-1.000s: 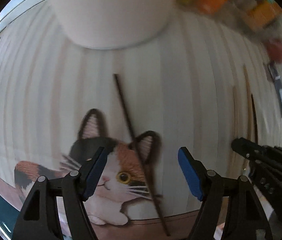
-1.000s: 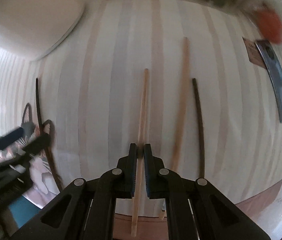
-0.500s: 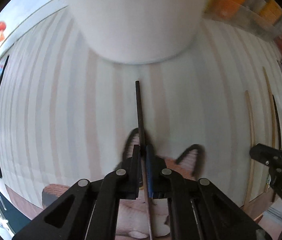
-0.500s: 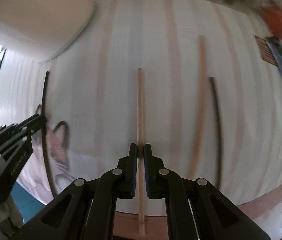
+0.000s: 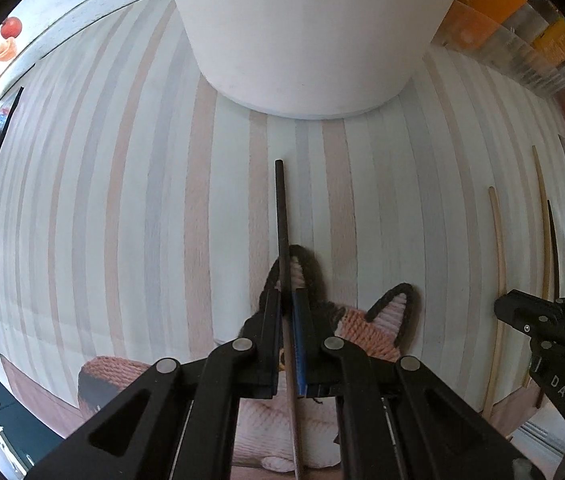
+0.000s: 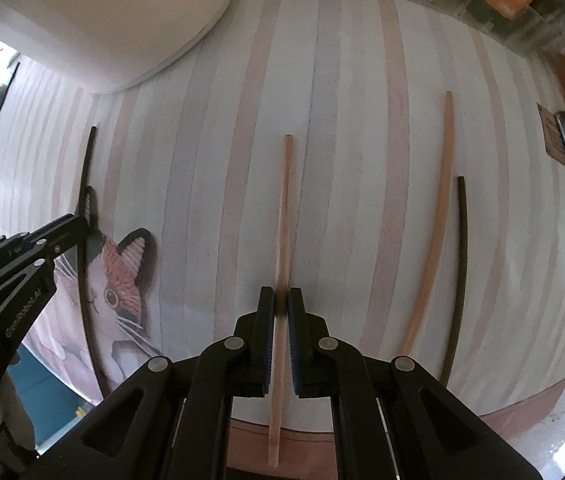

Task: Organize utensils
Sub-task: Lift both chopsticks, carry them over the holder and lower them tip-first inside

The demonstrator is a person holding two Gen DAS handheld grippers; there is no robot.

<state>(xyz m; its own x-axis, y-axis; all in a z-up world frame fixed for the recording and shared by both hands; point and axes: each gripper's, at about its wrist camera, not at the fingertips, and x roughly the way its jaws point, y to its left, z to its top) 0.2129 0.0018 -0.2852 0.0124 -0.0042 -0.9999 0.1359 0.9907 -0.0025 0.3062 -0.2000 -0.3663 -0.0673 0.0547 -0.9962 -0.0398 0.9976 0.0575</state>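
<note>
Striped mat [image 6: 342, 100], open between chopsticks [image 6: 432, 248]

white container [image 5: 302, 32] blocking ahead; bare striped mat [image 5: 130, 208] leftward

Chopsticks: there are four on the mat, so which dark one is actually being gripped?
The dark chopstick over the cat picture, clamped by the left gripper. The other dark one lies free at the far right.

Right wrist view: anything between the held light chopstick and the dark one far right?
Yes: one loose light chopstick lies between the held light chopstick and the dark chopstick.
</note>
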